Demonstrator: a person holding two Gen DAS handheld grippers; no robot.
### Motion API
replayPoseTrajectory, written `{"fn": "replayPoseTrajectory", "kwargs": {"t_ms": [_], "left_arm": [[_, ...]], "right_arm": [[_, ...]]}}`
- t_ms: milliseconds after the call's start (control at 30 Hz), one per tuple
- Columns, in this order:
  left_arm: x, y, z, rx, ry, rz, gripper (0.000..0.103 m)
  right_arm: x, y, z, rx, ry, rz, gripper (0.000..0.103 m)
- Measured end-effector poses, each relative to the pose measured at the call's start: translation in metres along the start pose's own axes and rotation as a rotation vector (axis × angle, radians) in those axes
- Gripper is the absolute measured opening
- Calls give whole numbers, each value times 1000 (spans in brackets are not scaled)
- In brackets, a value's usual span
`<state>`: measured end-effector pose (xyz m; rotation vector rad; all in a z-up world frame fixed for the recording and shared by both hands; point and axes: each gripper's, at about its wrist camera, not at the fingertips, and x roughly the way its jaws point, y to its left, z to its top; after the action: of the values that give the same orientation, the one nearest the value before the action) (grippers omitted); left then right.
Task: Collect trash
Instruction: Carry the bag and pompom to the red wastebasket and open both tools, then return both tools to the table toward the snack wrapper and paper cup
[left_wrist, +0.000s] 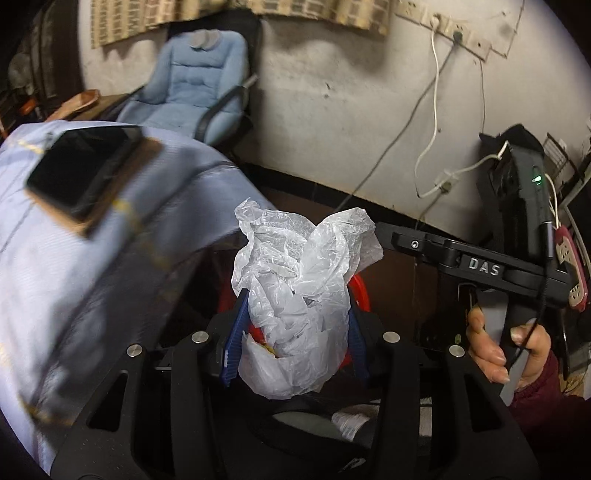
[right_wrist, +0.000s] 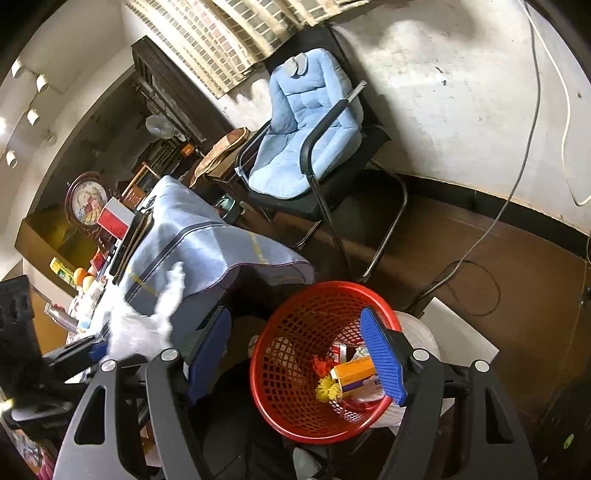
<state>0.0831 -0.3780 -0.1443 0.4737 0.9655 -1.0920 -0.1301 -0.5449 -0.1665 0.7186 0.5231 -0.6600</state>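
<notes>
A crumpled white plastic bag (left_wrist: 295, 280) fills the space between the blue pads (left_wrist: 234, 343) of my left gripper (left_wrist: 295, 339), which is shut on it. A red mesh basket (left_wrist: 360, 291) peeks out just behind the bag. In the right wrist view my right gripper (right_wrist: 295, 356) stands open over the red basket (right_wrist: 321, 286) with nothing between its fingers. Inside the basket lie an orange box (right_wrist: 352, 369) and a yellow scrap (right_wrist: 327, 389). The bag (right_wrist: 147, 325) shows blurred at the left, beside the table edge. A hand (left_wrist: 513, 347) holds the right tool.
A table under a blue-grey cloth (right_wrist: 207, 243) stands left of the basket, with a phone on a notebook (left_wrist: 85, 173) on it. A blue-cushioned chair (right_wrist: 295, 147) sits by the wall. Cables (right_wrist: 480, 251) run across the brown floor; a white board (right_wrist: 461, 332) lies right of the basket.
</notes>
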Motion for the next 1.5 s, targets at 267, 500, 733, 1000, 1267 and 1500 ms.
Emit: {"fn": "replayPoseTrajectory", "kwargs": {"t_ms": [267,500,733,1000,1267,1500], "left_arm": [[15,-5,-2,4,14,92,87],[-2,7,-9,-26,-29,157,91],[-34,30,-17,-97,-92,197,92],[-77,54,-29,-177,-180,233,93],[-120,86,-54,-234,-253,330,95],[-170,148,-83,-296,-279,530,96]], "right_arm": [[-2,-14,1,20,5,15,72],[-2,-4,0,3,11,29,72],[-10,21,2,-53,-2,44,72],[-22,60,3,-139,-14,61,73],[-23,105,-1,-228,-5,80,78],[-12,156,-5,-312,34,108,82]]}}
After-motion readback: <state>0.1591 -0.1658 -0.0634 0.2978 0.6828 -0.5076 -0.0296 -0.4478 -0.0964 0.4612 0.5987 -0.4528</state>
